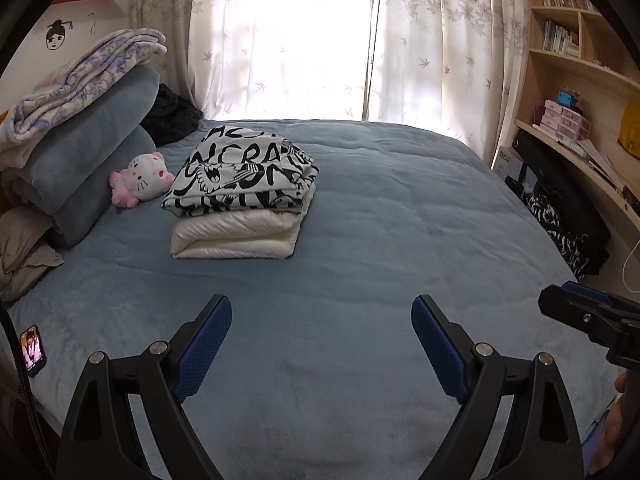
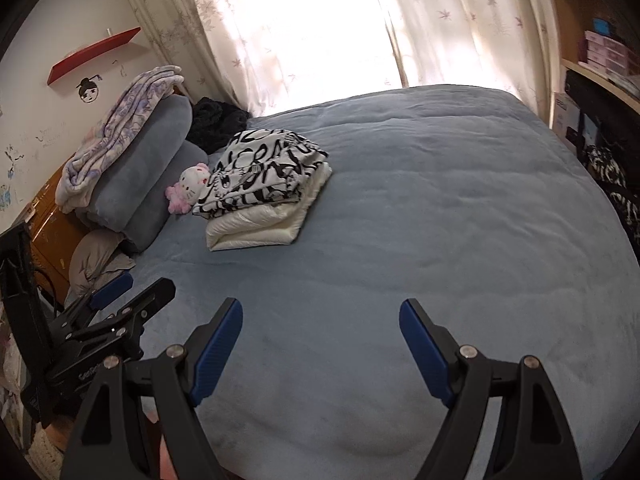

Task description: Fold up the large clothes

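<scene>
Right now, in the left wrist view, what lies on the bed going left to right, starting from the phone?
Phone → stacked blue pillows → pink and white plush cat → folded black-and-white printed garment lying on a folded white one → bare blue bedspread.

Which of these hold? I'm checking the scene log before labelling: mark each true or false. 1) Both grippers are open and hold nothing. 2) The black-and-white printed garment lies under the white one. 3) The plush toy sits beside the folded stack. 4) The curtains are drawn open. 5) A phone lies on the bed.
1) True: the left gripper and right gripper are open and hold nothing.
2) False: the printed garment lies on top of the white garment.
3) True: the plush toy sits just left of the stack.
4) False: the curtains are closed, backlit.
5) True: phone at the bed's left edge.
</scene>
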### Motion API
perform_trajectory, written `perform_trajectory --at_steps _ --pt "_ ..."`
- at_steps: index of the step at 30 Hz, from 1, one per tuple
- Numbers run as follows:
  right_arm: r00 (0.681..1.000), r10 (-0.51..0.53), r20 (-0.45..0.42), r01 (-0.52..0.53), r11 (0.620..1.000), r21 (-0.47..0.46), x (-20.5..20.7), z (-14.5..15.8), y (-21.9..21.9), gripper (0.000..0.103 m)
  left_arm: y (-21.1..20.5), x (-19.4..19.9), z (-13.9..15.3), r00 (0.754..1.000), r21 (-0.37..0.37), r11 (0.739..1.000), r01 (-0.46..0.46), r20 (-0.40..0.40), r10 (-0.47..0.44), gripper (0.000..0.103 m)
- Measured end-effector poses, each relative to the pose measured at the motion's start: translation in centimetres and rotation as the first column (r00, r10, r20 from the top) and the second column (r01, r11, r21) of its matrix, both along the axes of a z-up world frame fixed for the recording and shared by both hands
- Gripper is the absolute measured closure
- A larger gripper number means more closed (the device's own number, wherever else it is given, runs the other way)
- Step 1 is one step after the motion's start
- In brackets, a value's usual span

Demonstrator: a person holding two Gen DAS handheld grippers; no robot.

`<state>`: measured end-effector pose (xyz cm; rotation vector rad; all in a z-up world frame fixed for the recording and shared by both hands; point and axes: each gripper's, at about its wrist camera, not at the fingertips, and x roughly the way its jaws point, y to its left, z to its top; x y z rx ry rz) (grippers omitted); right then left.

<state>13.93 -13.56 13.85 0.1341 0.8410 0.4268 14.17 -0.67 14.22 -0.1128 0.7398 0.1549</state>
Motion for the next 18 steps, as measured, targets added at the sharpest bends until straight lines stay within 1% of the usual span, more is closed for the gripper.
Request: perform_trajectory --at_steps 2,6,9,11,12,13,16,18 --pt "1.0 -0.025 0.012 0.025 1.0 0.0 -1.1 -0.9 -0.9 0.022 -0.7 -0.9 -0.9 1.0 0.004 1.0 -0.012 -0.003 0.012 0.012" --pt "0.997 -0.068 0.025 0.068 0.998 -0.002 -3.0 -2.6 -2.2 0.022 -1.5 -2.3 -2.6 0.999 -0.012 0.999 -0.035 -0.023 0.035 0.012" --pt "0.994 -0.107 0.031 0.107 0.994 -0.01 -4.3 -4.0 -2.9 0.022 -2.4 -3.2 -3.5 0.999 -0.001 0.999 -0.038 -0.028 0.038 0.012" --pt "0.992 -0.125 0.033 0.125 0.992 -0.006 -5.1 -4.6 -3.1 0.02 -3.2 -4.0 -4.3 0.999 0.004 0.999 -0.036 -0.031 0.037 0.012" --pt "0.991 -0.134 0.032 0.134 0.991 -0.002 -5.6 -5.0 -3.3 0.016 -3.4 -4.2 -4.5 0.999 0.003 0.999 -0.033 -0.033 0.033 0.012" --pt "0.99 -0.14 0.028 0.14 0.99 0.0 -5.9 -5.4 -3.5 0.015 -3.9 -4.5 -4.9 0.999 0.002 1.0 -0.027 -0.042 0.027 0.012" --pt "0.989 -0.145 0.008 0.145 0.989 0.002 -6.8 -6.3 -3.7 0.015 -4.7 -5.1 -5.7 0.998 -0.002 1.0 -0.007 -0.065 0.007 0.012" --pt "0.99 -0.142 0.002 0.142 0.99 -0.017 -7.1 -6.7 -3.5 0.015 -5.1 -5.3 -6.1 0.997 -0.012 1.0 0.004 -0.078 -0.005 0.012"
